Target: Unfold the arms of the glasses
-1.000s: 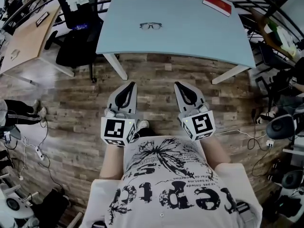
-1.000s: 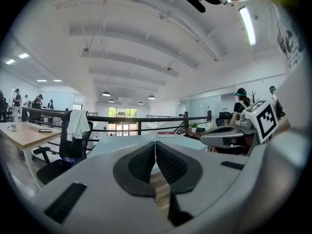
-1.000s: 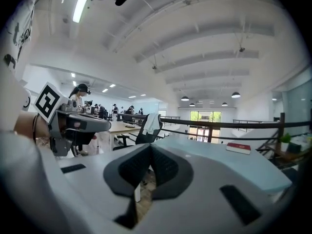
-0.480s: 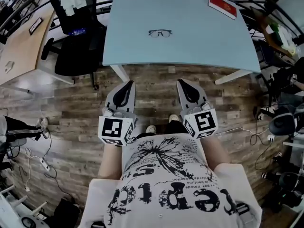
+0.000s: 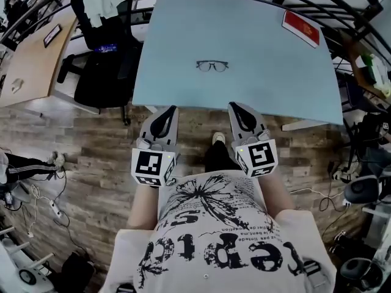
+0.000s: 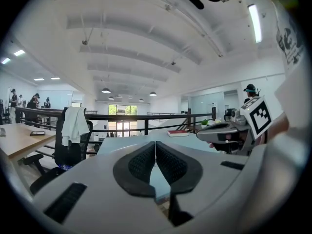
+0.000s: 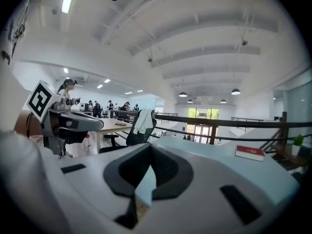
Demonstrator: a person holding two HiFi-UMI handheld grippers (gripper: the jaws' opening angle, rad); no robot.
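Head view: compared with a second ago the whole scene has slid toward the person. The pale blue table [image 5: 293, 84] sits a lot lower in frame, and the glasses [image 5: 212, 66] have come down with it. They lie flat on the tabletop a bit left of its middle, lenses facing the person. The red book [image 5: 300, 28] is off at the far right corner, same spot on the table as before. The left gripper [image 5: 171, 109] and right gripper [image 5: 234, 105] used to be over the wood floor [image 5: 91, 145], well short of the table. Now their tips are right at its near edge. They're side by side and apart from each other, both pointing at the table, with the glasses well ahead of them and untouched. The black chair [image 5: 104, 72] stands just beside the table's left edge.

Left gripper view: the dark pads are pressed together with nothing pinched between them, just a sliver of tabletop showing through lower down. The right gripper is off to the right, and a white cloth [image 6: 74, 126] hangs over the chair on the left.

Right gripper view: same deal here, with the jaws closed tip to tip and empty. The left gripper is out to the left, and the red book is on the table to the right.
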